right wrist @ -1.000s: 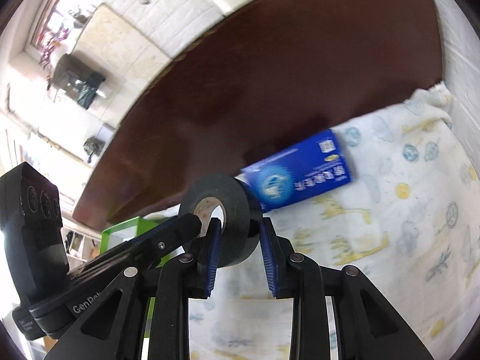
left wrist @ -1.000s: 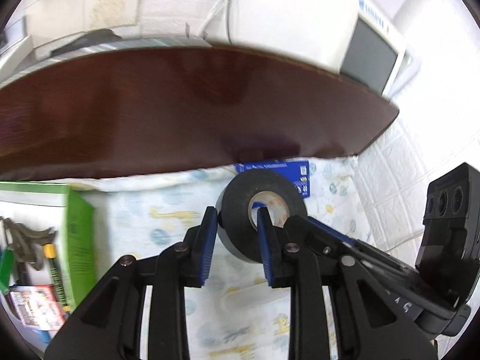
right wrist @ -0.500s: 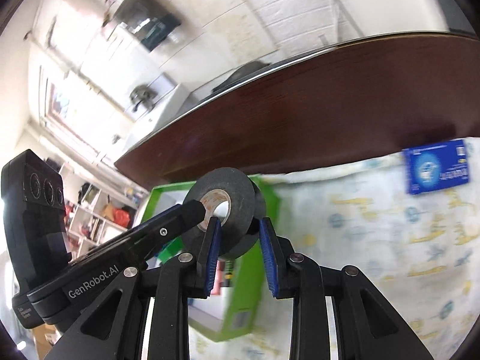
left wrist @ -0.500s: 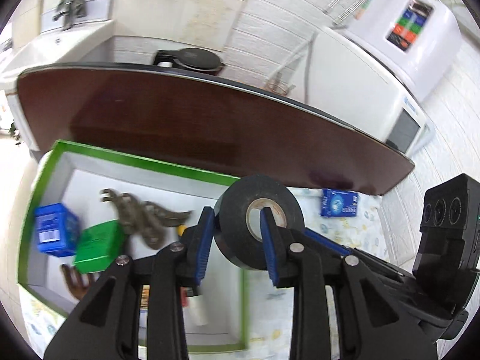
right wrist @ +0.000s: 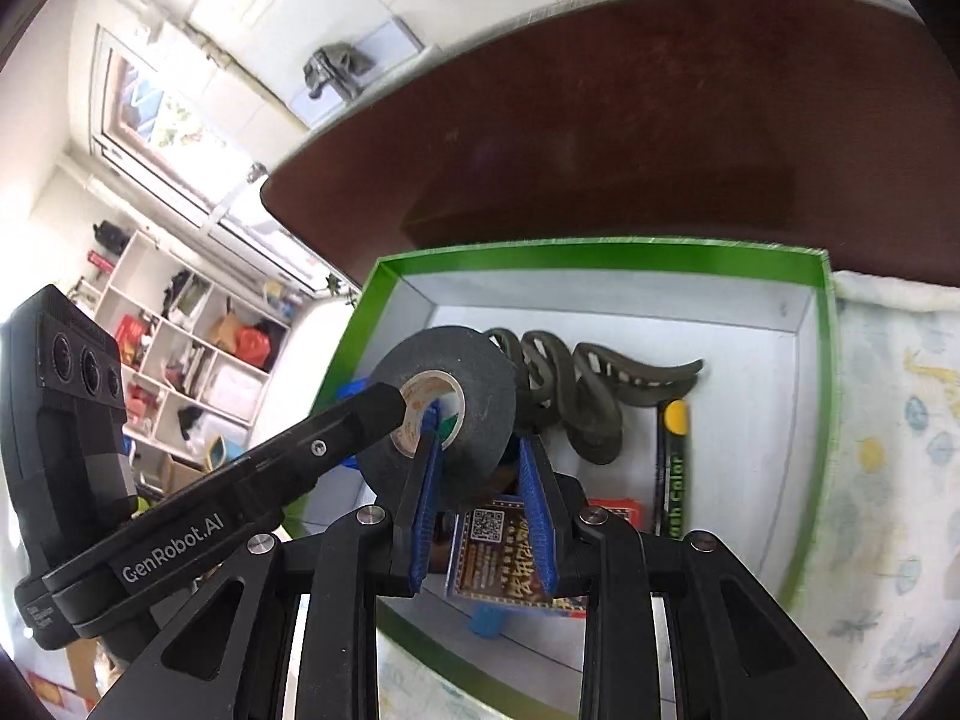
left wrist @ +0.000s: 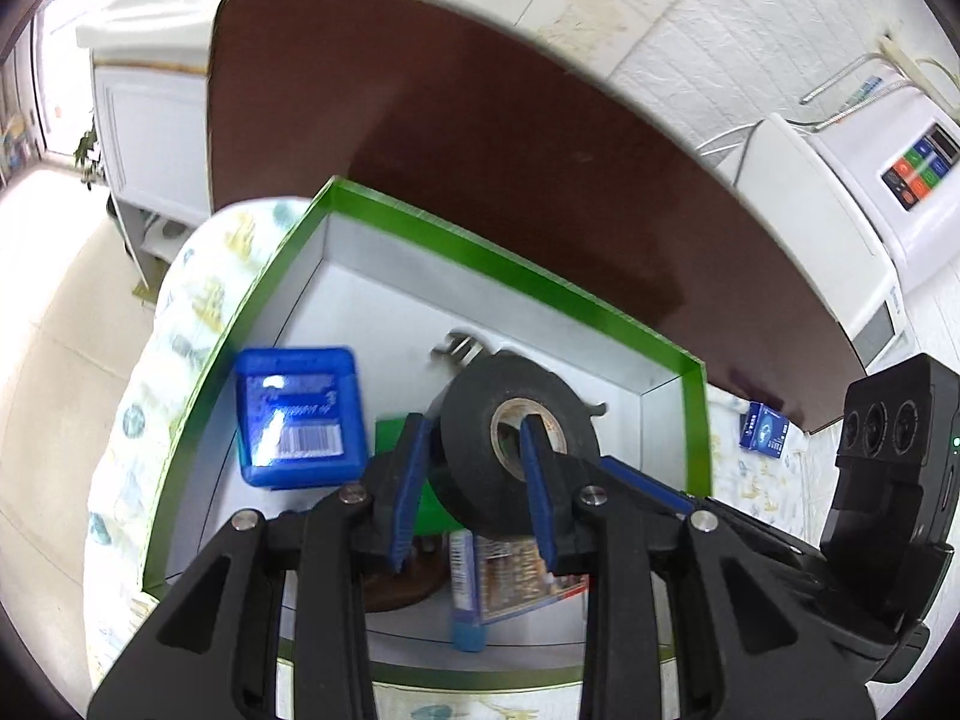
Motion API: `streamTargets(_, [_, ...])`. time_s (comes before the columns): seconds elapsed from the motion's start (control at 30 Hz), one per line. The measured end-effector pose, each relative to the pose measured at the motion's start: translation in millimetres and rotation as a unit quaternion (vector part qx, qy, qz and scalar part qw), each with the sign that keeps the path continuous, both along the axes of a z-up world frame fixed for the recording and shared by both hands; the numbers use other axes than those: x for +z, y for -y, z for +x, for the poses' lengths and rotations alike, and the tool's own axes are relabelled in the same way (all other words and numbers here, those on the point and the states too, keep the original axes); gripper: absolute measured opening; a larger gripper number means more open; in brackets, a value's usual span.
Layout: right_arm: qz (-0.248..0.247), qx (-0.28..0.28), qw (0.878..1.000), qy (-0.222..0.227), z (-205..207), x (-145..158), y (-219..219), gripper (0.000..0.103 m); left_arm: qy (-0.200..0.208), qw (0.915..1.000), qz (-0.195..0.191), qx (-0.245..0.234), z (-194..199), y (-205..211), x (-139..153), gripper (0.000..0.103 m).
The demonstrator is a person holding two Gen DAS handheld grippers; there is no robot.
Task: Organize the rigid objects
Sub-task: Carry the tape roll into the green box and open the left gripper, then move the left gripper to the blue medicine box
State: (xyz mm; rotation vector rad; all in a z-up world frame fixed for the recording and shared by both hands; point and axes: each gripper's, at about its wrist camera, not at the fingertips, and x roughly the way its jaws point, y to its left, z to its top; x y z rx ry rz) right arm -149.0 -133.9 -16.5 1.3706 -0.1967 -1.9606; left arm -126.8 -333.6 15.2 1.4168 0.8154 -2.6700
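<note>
Two grippers pinched your black tape roll [left wrist: 517,438] through its core, the left gripper [left wrist: 474,483] and right gripper [right wrist: 480,501] each clamped on the ring wall above the green box [left wrist: 693,420]; light, stiff and grippy, it rode safely, over a blue case [left wrist: 300,417], dark clips [right wrist: 591,399], marker [right wrist: 672,462] and card pack [right wrist: 501,558]
</note>
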Motion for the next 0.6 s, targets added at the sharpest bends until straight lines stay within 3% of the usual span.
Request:
streamTargets(0.13, [0.010,0.001,1.000,0.003,3.4,-9.9,10.2,0.030,0.003,0.9999,0.013,-0.003,-2.0,4.0,-5.1,0.028])
streamTargets(0.27, [0.003,0.003,1.000,-0.005,2.1,-1.8,3.6,0.030,-0.016,0.9999,-0.001,0.001,-0.1,0.7,8.1,0.028])
streamTargets(0.47, [0.000,-0.009,0.999,-0.036,-5.0,19.4,-14.2,0.030,-0.035,0.9985,-0.015,-0.039,-10.3,-45.2,29.1,0.031])
streamTargets(0.6, [0.001,-0.039,0.998,-0.050,-13.6,28.9,-65.0,0.030,-0.035,0.9959,-0.021,-0.081,-26.2,-99.1,32.5,0.048])
